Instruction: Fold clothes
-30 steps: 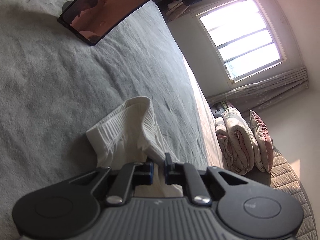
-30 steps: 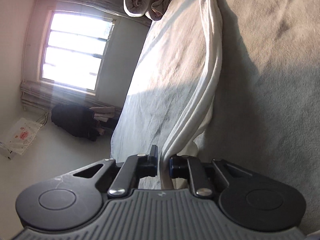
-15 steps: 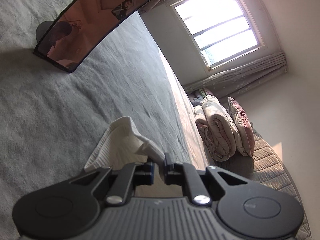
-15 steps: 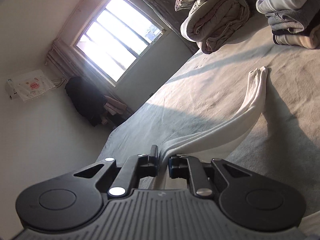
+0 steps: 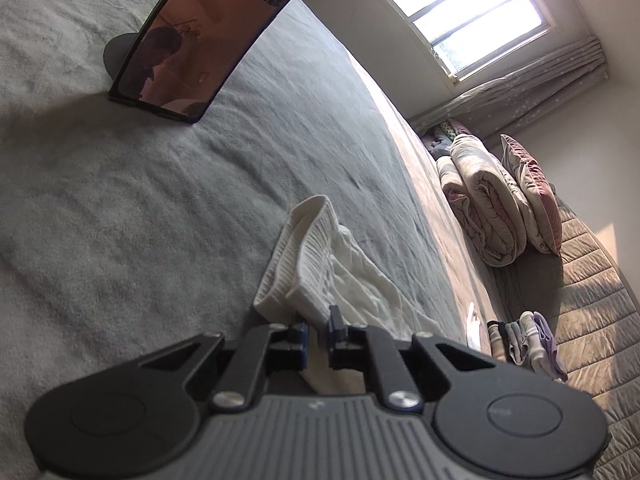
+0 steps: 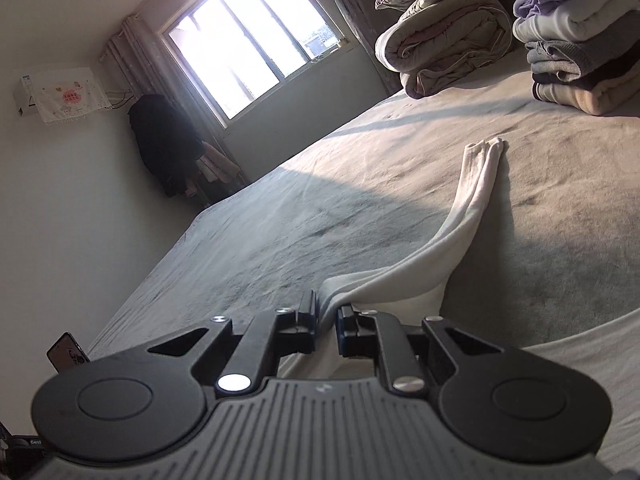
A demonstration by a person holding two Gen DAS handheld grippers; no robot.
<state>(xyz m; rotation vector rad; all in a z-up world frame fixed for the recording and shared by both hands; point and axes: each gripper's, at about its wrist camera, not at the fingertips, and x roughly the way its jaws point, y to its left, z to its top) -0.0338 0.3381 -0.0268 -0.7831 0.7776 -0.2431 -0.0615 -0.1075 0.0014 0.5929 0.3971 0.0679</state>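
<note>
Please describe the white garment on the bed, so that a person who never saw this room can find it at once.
Start at the wide grey bed under the bright window. A long white garment lies stretched across it, both grippers clamped on its near end. Unlike the folded clothes stack and rolled quilt, it lies unfolded and alone.

A propped phone (image 5: pixel 200 36) stands on a grey bedspread (image 5: pixel 120 208) beneath a bright window (image 6: pixel 248 36). Rolled quilts (image 6: pixel 448 44) sit beside a stack of folded laundry (image 6: pixel 576 52); dark coats (image 6: pixel 164 140) hang by the wall.
</note>
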